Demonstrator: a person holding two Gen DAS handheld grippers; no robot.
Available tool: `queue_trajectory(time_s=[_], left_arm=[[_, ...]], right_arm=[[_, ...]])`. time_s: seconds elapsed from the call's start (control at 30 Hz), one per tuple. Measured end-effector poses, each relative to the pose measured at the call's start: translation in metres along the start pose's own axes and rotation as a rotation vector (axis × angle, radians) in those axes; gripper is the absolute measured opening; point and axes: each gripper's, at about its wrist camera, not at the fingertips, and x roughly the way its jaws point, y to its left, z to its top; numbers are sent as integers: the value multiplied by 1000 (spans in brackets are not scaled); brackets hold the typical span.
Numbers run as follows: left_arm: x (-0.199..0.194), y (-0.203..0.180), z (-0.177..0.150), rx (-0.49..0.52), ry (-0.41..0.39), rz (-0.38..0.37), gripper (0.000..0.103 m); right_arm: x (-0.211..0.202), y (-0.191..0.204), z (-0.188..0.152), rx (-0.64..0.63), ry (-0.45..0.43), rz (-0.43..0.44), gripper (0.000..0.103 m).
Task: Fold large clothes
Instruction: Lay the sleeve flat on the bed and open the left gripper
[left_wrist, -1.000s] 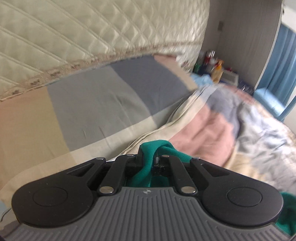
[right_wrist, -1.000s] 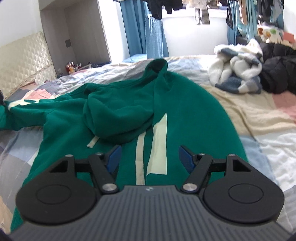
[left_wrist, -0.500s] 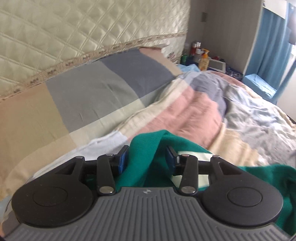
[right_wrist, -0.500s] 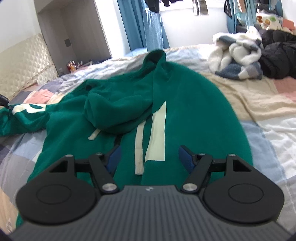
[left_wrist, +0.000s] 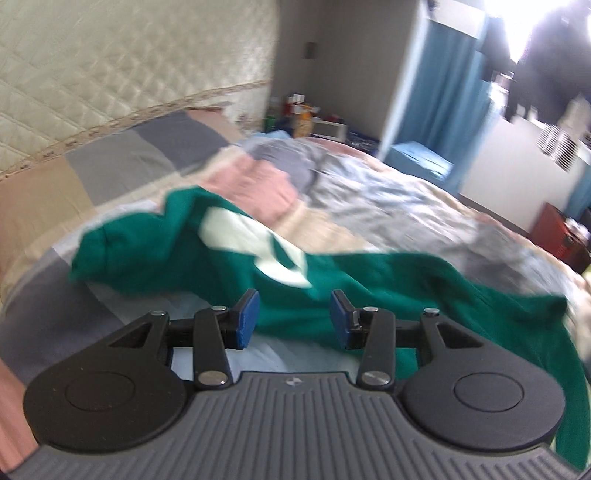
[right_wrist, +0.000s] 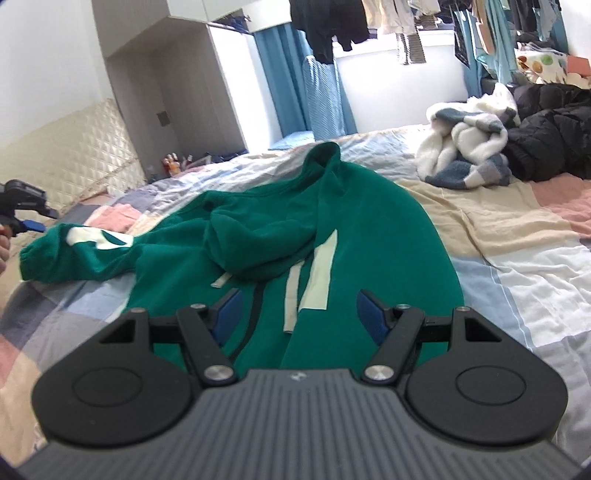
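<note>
On bed, mid-quilt: green hoodie (right_wrist: 369, 229) lies spread, hem near, collar far; quilt (right_wrist: 517, 266) bare to its right.
L sleeve: stretched out to the left, cuff (left_wrist: 92, 254) lying on quilt w/ white patch facing up; in left wrist view it sits just beyond the fingers, not between them.
L gripper (left_wrist: 293, 314): jaws parted, blue pads clear of cloth, nothing held.
R gripper (right_wrist: 297, 314): jaws wide apart, empty, hovering over near hem by the white stripes (right_wrist: 317, 273).
Hood: bunched in a lump (right_wrist: 258, 240) on the chest, drawstring (right_wrist: 221, 282) poking out.
Step, my read: sleeve looks laid out; next prob. flatten body, then fold sleeve across.
Do it well: smooth the hood lump first, else fold comes out thick & crooked.
Grip tip: pinch one layer at cuff edge or hem corner, not a fistful; fleece looks heavy, will sag if lifted mid-span.
Both sides: lift L & R together, keep hem line straight vs stripes.
Risk: dragging the quilt up w/ the cloth; quilt already wrinkled at far side.
Clutter: white fleece pile (right_wrist: 469, 151) & black jacket (right_wrist: 550, 144) far right, well apart, no snag.
</note>
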Motion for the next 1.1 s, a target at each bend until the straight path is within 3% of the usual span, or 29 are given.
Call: queue_trajectory(time_s=[0.1,0.23,0.4,0.5,0.6,0.73,0.93,1.1], left_arm=[[-29,-26,-30,26,5,-46,48],[-62,-66,-79,135,-3,-64,48],[-96,-111,-151,221,39,-141,48],[-119,-132,-184,237,34,-189,48],[-144,-147,-213,191,35,-257,48],[-177,-172,-249,216,0,-331,48],[-174,-182,-276,181,-42,-405,48],[-142,-181,-296,195,-34,-338,48]], right_arm=[[-11,-1,0,-9,-24,24,70],[-26,-9,-5,7,-30,61,70],[-39,-23,-10,18,-19,67,70],[-43,-31,-14,37,11,71,70],[-47,-29,-17,-18,50,21,70],[-64,-34,-22,-15,59,40,70],[-73,-36,-29,-18,71,54,70],[-54,-33,-38,-44,191,58,70]])
